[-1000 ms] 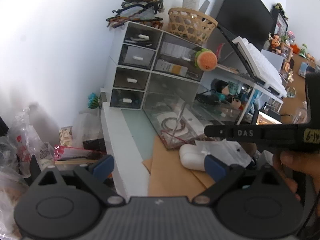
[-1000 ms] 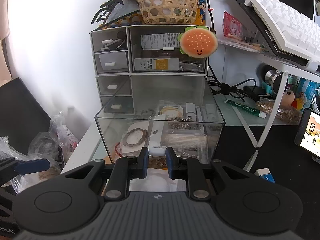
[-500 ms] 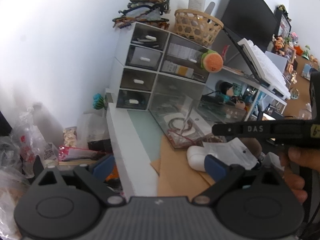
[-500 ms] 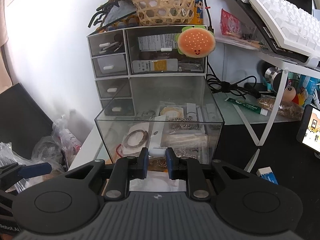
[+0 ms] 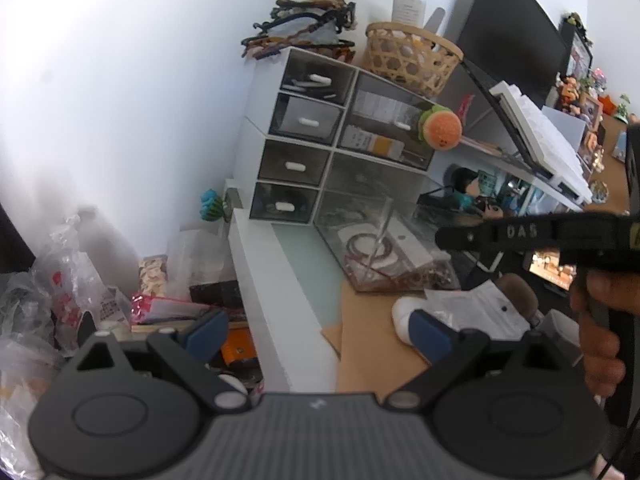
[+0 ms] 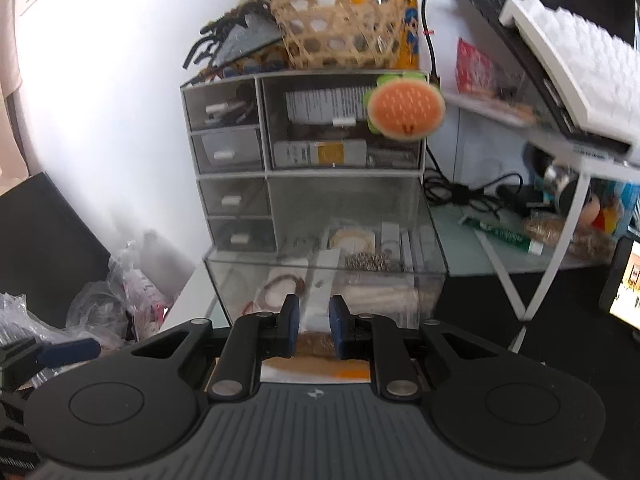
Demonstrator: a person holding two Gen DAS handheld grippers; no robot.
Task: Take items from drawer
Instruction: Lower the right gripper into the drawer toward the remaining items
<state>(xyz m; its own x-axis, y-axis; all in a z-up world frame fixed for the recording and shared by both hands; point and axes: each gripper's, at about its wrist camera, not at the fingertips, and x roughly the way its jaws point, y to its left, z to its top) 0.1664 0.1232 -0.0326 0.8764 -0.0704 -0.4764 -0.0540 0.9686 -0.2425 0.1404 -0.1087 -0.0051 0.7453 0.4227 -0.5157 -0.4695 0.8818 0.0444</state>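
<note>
A clear drawer [image 6: 424, 288] stands pulled out from the bottom of the white cabinet [image 6: 232, 152]. It holds a coiled reddish ring [image 6: 280, 292], a heap of small metal bits [image 6: 368, 262] and white packets. My right gripper [image 6: 315, 324] is at the middle of the drawer's front wall, its pads nearly together on the white handle there. The left wrist view shows the drawer [image 5: 360, 216] from the side, with the right gripper's black finger [image 5: 480, 236] reaching to its front end and a hand [image 5: 600, 344] on the grip. My left gripper [image 5: 320, 332] hangs open over the desk edge, holding nothing.
A wicker basket [image 6: 340, 28] and hair clips sit on top of the cabinet, and a burger toy [image 6: 406, 110] hangs at its upper right. A white keyboard [image 6: 580, 52] rests on a stand to the right. Plastic bags [image 5: 52, 280] pile up at the left. A white case [image 5: 404, 312] lies on brown paper.
Both views have shifted only slightly. The right gripper stays at the drawer's front wall and the left gripper stays open.
</note>
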